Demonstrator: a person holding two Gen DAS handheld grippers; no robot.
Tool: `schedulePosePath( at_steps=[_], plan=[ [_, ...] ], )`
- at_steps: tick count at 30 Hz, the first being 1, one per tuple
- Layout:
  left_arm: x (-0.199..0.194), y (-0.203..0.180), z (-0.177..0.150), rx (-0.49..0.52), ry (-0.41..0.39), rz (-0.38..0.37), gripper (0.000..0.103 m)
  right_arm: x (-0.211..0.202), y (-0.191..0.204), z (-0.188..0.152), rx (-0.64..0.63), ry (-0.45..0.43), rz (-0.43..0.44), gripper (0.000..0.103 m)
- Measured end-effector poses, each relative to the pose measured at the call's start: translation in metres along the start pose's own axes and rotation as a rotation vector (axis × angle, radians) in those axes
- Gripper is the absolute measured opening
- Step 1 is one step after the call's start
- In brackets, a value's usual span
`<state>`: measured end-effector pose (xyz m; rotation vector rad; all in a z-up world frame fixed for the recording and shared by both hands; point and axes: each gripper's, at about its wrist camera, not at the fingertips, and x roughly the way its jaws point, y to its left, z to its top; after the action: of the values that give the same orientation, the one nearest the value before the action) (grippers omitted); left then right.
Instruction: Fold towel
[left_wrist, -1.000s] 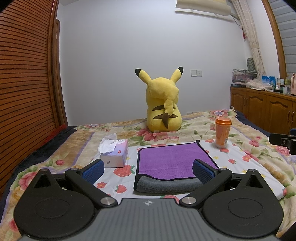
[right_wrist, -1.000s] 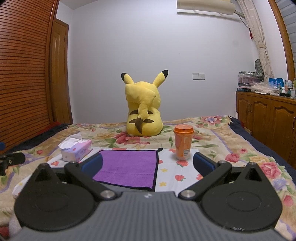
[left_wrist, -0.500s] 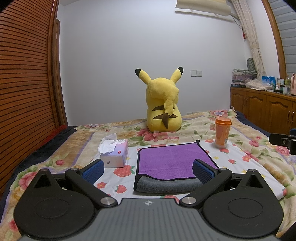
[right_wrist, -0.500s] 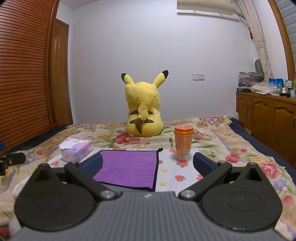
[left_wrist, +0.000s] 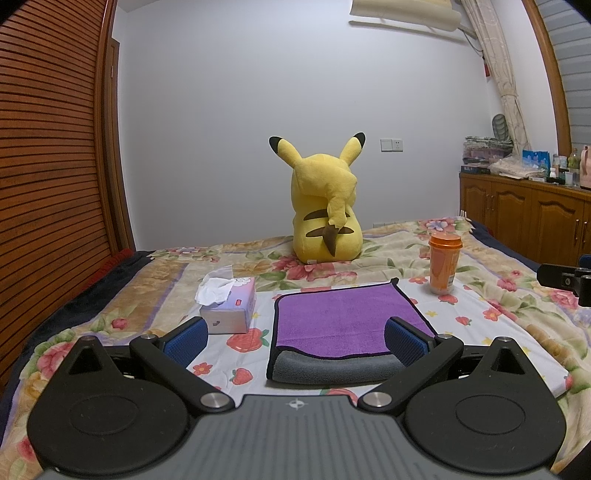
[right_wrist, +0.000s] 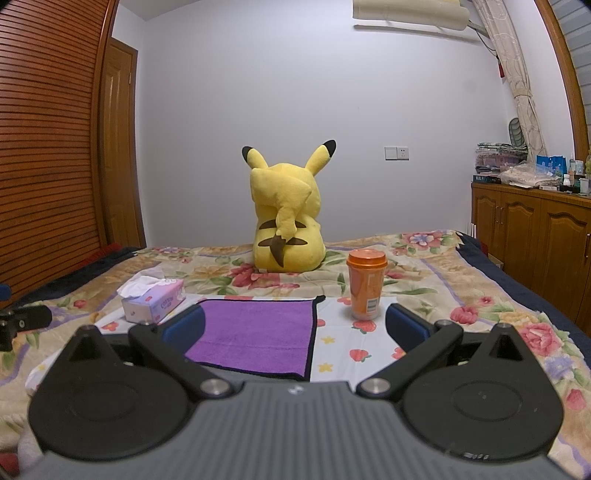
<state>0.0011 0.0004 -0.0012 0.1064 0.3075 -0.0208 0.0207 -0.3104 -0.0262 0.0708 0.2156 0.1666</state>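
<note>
A purple towel (left_wrist: 343, 317) with a black hem and grey underside lies folded on the floral bedspread, its grey fold edge nearest me. It also shows in the right wrist view (right_wrist: 255, 336). My left gripper (left_wrist: 295, 341) is open and empty, hovering just before the towel's near edge. My right gripper (right_wrist: 293, 328) is open and empty, over the towel's right near corner. Part of the right gripper shows at the far right of the left wrist view (left_wrist: 565, 280).
A tissue box (left_wrist: 229, 306) sits left of the towel. An orange cup (left_wrist: 443, 264) stands to its right. A yellow plush toy (left_wrist: 325, 218) sits behind. Wooden cabinets (left_wrist: 524, 218) line the right wall, a slatted wardrobe (left_wrist: 48, 166) the left.
</note>
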Motion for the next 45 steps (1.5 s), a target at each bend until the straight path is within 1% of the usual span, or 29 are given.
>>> schedulePosePath(
  at_steps=[15,20,27,34,45],
  plan=[
    [-0.001,-0.001,0.001,0.005,0.015,-0.006,0.103,0.001,0.000,0.000,0.000,0.003,0.003,0.103],
    [0.008,-0.005,-0.002,0.017,0.056,-0.019,0.103,0.005,0.004,0.003,-0.001,0.016,0.005,0.103],
    [0.020,-0.009,-0.006,0.034,0.114,-0.046,0.103,0.019,0.006,0.000,0.004,0.072,0.001,0.103],
    [0.034,-0.010,-0.008,0.037,0.167,-0.068,0.103,0.021,0.007,-0.004,0.003,0.095,0.003,0.103],
    [0.051,-0.011,-0.007,0.054,0.175,-0.064,0.103,0.038,0.010,-0.004,-0.015,0.137,0.005,0.103]
  ],
)
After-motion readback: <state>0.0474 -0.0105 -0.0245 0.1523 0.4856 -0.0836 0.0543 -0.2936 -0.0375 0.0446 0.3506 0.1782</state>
